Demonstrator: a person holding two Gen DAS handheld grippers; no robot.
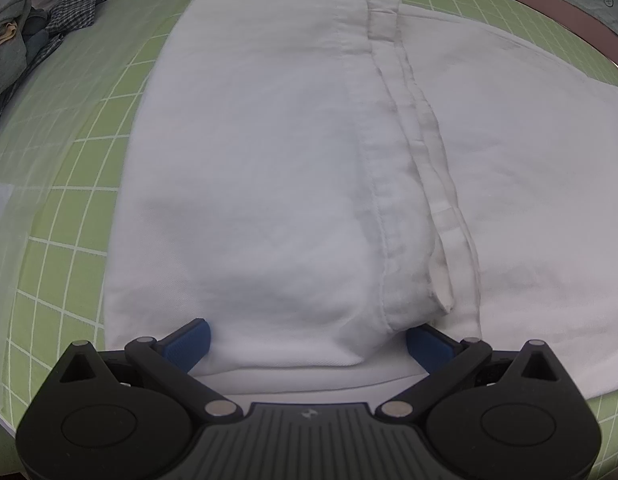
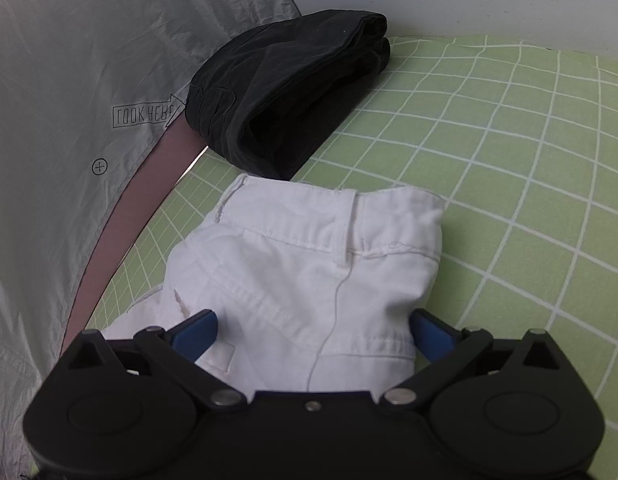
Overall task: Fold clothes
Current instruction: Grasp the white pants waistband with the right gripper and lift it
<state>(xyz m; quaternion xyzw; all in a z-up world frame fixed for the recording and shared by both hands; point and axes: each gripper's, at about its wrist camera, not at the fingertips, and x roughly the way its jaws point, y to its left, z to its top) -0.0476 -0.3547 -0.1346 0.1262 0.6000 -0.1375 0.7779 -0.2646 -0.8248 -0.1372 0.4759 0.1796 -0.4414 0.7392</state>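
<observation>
Left wrist view: the left gripper (image 1: pixel 307 338) points low along the folded white cotton trousers (image 1: pixel 269 168), jaws wide apart, straddling the near folded edge, blue pads beside the cloth. Right wrist view: the right gripper (image 2: pixel 313 332) sits low over the waistband end of the same trousers (image 2: pixel 309 256), jaws spread wide around the fabric, not clamped. One white pair lies on the green grid-lined counter (image 2: pixel 509 200); one folded black garment (image 2: pixel 289 92) rests beyond, a heap of grey and checked clothes (image 1: pixel 25 40) apart.
</observation>
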